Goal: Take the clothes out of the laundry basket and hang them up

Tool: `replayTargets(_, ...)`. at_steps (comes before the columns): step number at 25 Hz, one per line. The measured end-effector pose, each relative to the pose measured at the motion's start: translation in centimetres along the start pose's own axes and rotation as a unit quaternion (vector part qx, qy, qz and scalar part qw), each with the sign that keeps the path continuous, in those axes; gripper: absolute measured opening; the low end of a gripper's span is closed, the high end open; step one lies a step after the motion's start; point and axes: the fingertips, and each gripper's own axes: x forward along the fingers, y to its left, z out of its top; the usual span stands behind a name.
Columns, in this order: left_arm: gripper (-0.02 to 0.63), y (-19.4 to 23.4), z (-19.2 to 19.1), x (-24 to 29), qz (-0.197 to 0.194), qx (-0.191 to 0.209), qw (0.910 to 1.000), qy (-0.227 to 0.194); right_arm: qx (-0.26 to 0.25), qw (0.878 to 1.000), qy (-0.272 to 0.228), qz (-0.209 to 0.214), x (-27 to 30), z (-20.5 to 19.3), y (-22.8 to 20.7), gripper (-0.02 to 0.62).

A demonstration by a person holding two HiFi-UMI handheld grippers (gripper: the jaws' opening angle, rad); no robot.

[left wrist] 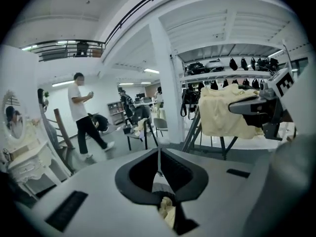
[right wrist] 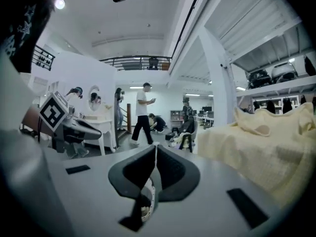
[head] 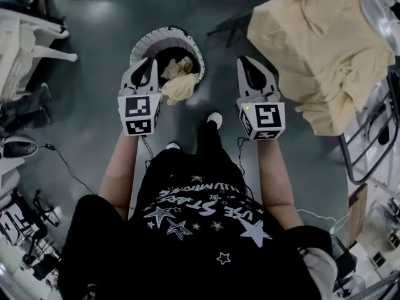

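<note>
1. Floor (head: 112, 36): dark grey, smooth, with a dull sheen.
2. Yellow garment (head: 319, 49): a large pale-yellow knit, soft and crumpled. It is draped over a dark tubular metal rack (head: 369, 161) at the far right.
3. T-shirt (head: 200, 224): black, worn by the person, printed with white stars and white lettering. The lettering shows upside down; only "STARS" reads with confidence.
4. Laundry basket (head: 140, 45): round, white, with a slatted wall and a dark interior. It stands on the floor, far of both claws and closer to the left one.
5. Left gripper (head: 152, 61): grey shell with black pads, jaws closed and holding nothing. Its tips overlap the basket's near left rim in the head view.
6. Right gripper (head: 245, 60): same build, jaws pressed together and empty. It is to the right of the basket, clear of the rim.
7. Beige cloth (head: 179, 83): soft and bunched. It lies in the basket and spills over the near rim, just right of the left jaws and below them.
8. Marker cubes (head: 139, 114): black-and-white square codes, one cube per gripper.
</note>
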Motion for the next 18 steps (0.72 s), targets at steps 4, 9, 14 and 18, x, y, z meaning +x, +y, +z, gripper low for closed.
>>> replayTargets(4,0.034,3.9,-5.5,-3.8,0.003,-0.027,0.9994,0.021,-0.020,0.998,0.047,0.043,2.5,-3.0,8.2,0.018)
replayTargets(9,0.034,8.5,-12.4,-9.9,0.005,-0.059,0.9973,0.044,-0.038,0.993,0.085,0.066,3.4,-5.0,17.1,0.018)
replayTargets(14,0.035,13.0,-17.8,-15.6,0.002,-0.075,0.9955,0.058,-0.025,0.991,0.118,0.055,3.1,-6.8,23.1,0.018)
replayTargets(18,0.035,15.9,-21.5,-18.8,-0.002,-0.091,0.9927,0.080,-0.025,0.989,0.136,0.044,3.5,-7.5,26.4,0.018)
